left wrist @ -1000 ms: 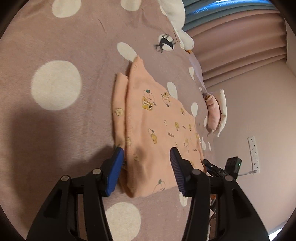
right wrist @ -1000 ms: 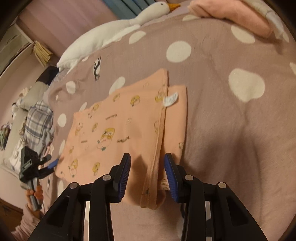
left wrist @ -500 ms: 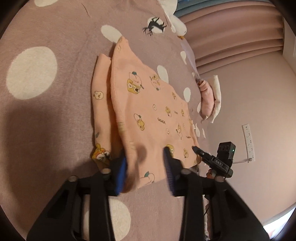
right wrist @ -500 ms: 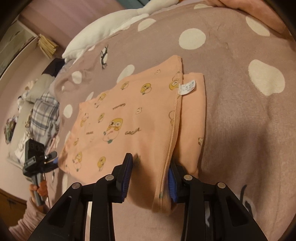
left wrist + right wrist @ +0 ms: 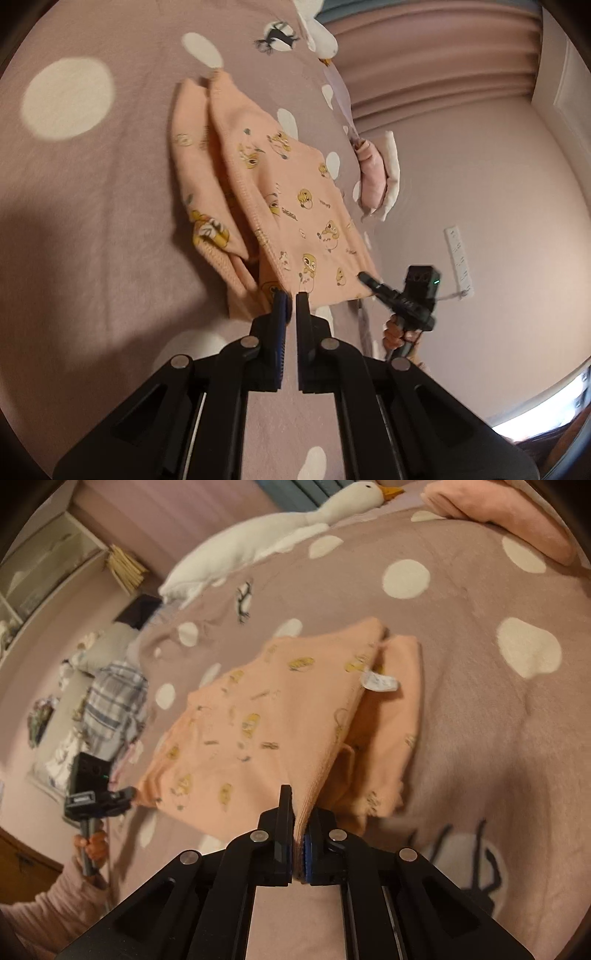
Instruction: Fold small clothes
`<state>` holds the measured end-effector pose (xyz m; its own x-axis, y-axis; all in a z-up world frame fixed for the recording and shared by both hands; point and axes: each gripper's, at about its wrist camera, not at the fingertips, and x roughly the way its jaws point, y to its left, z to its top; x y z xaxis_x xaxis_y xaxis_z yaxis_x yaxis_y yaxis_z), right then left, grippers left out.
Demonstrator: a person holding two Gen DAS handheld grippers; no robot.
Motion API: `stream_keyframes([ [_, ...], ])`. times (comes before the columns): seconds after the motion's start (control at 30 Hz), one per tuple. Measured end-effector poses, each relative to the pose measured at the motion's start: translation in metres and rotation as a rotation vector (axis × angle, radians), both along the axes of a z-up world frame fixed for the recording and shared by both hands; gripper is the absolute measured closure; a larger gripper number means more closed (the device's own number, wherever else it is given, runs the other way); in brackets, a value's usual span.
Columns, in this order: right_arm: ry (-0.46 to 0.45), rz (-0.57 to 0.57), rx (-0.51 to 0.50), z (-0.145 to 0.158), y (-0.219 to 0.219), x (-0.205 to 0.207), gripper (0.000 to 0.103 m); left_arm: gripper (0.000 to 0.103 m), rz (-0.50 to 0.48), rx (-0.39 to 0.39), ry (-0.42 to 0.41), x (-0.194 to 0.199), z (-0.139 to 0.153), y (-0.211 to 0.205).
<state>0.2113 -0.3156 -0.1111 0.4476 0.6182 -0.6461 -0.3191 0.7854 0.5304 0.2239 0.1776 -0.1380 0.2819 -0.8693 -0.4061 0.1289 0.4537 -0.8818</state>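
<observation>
A dotted mauve blanket (image 5: pixel 92 221) is spread wide, and on it a peach garment (image 5: pixel 266 716) is laid, its long axis running between the two grippers. Its white label (image 5: pixel 380 682) is seen only from the right wrist (hidden from the left). The left gripper (image 5: pixel 290 297) and right gripper (image 5: pixel 297 808) are angled downward, each clamped on a near hem.

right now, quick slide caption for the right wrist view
Right tongs shut on the near edge of the peach printed garment, lifting it off the polka-dot blanket.
</observation>
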Motion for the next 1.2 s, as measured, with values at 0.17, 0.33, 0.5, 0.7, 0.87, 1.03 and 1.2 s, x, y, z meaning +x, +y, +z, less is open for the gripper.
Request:
stream_keyframes([
  [0.17, 0.076, -0.053, -0.11, -0.013, -0.001, 0.007, 0.097, 0.102, 0.088, 0.095, 0.067, -0.004, -0.009, 0.018],
  [0.33, 0.016, -0.143, -0.199, 0.009, -0.005, 0.0, 0.097, 0.101, 0.116, 0.208, -0.002, -0.005, 0.017, 0.016],
  [0.5, -0.134, -0.101, -0.228, 0.043, 0.017, -0.01, 0.097, 0.101, 0.069, 0.253, -0.11, 0.013, 0.046, -0.02],
  [0.7, -0.125, -0.004, -0.328, 0.027, 0.061, 0.002, 0.097, 0.101, 0.041, 0.362, -0.083, 0.057, 0.03, -0.057],
  [0.87, -0.115, 0.03, -0.457, 0.007, 0.076, 0.001, 0.097, 0.093, 0.037, 0.693, -0.121, 0.083, 0.008, -0.081],
  [1.03, -0.103, -0.004, -0.646, -0.01, 0.058, -0.014, 0.097, 0.101, 0.153, 0.828, -0.174, 0.109, 0.002, -0.069],
  [1.2, -0.066, -0.046, -0.58, -0.011, 0.025, -0.027, 0.097, 0.101, 0.199, 0.793, -0.15, 0.123, 0.008, -0.055],
])
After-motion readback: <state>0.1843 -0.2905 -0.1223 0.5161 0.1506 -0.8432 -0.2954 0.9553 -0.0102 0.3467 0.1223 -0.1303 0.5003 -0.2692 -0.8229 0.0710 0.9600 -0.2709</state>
